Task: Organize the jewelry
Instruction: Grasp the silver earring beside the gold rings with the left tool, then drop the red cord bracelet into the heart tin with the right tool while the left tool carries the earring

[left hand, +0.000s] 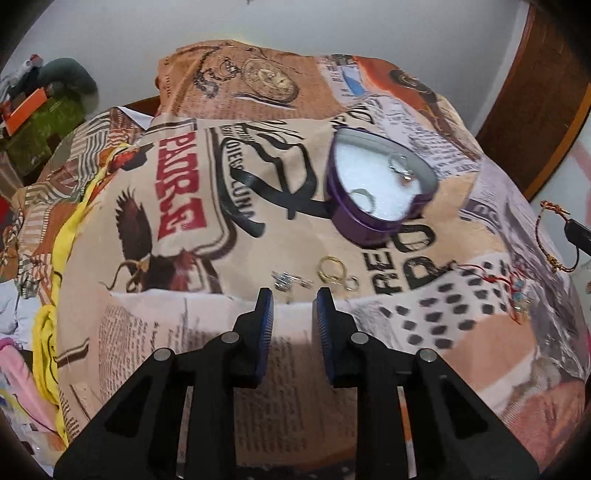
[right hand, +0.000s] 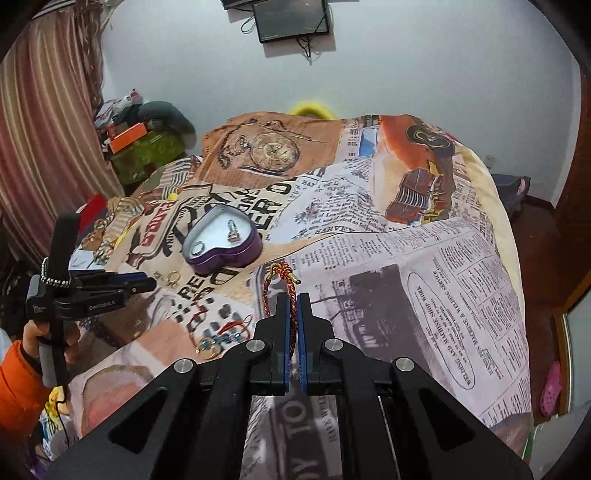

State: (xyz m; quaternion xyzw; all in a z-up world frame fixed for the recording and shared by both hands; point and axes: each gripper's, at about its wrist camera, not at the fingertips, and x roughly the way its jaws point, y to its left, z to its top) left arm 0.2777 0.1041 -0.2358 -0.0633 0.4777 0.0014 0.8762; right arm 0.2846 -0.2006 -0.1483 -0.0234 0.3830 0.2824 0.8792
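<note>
A purple heart-shaped tin (left hand: 376, 184) with a white lining lies open on the printed blanket and holds a ring and a silver piece; it also shows in the right wrist view (right hand: 221, 243). My left gripper (left hand: 293, 295) is open and empty, just short of a gold ring (left hand: 328, 267), small silver rings (left hand: 351, 282) and a silver charm (left hand: 284, 280). My right gripper (right hand: 294, 301) is shut on a red-and-gold cord bracelet (right hand: 282, 275), held above the blanket; it shows at the right edge of the left wrist view (left hand: 550, 229). A red string bracelet (left hand: 517, 291) with blue beads lies on the blanket.
The blanket (right hand: 424, 258) covers a bed, with a yellow cloth (left hand: 48, 332) at its left edge. Boxes and clothes (right hand: 144, 144) are piled by the wall. A wooden door frame (left hand: 535, 103) stands at the right. A monitor (right hand: 291, 18) hangs on the wall.
</note>
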